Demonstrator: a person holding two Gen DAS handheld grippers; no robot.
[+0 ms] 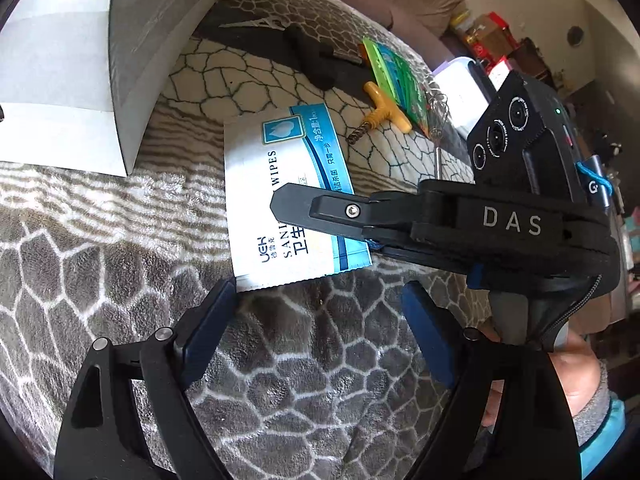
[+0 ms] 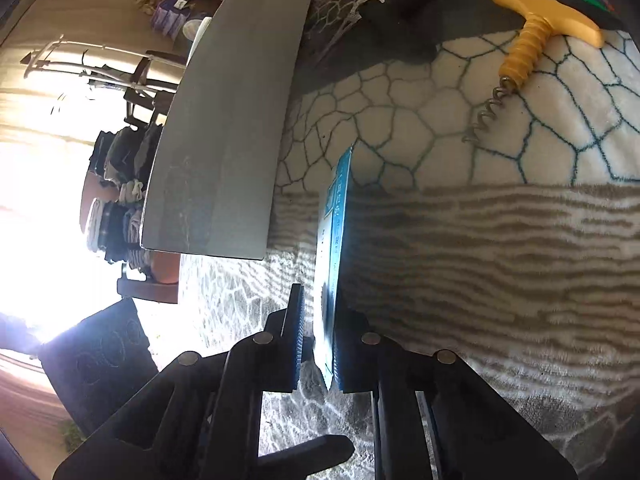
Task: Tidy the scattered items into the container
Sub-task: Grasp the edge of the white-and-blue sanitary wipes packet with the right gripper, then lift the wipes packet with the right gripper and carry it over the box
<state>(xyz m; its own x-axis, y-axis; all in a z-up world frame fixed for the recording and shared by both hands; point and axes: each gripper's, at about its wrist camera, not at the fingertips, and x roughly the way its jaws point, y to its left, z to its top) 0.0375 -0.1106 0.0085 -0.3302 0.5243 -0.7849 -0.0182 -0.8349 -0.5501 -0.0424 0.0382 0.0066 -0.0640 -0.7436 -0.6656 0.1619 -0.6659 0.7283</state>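
A flat white and blue sanitary wipes packet (image 1: 280,184) lies on the patterned blanket. My right gripper (image 1: 288,204) comes in from the right and is shut on its near edge. In the right wrist view the packet (image 2: 334,220) shows edge-on, pinched between the blue pads (image 2: 294,344) of the right gripper (image 2: 320,320). My left gripper (image 1: 320,300) hovers open just below the packet with nothing between its fingers. The container, a white and grey box (image 1: 80,60), stands at the upper left; its grey wall (image 2: 224,120) rises left of the packet.
A yellow corkscrew (image 1: 386,114) (image 2: 532,36), a green packet (image 1: 396,76), a small wire whisk (image 1: 438,120) and a black object (image 1: 312,56) lie beyond the wipes. A person's hand (image 1: 580,384) holds the right gripper. The blanket's left edge drops off by the box.
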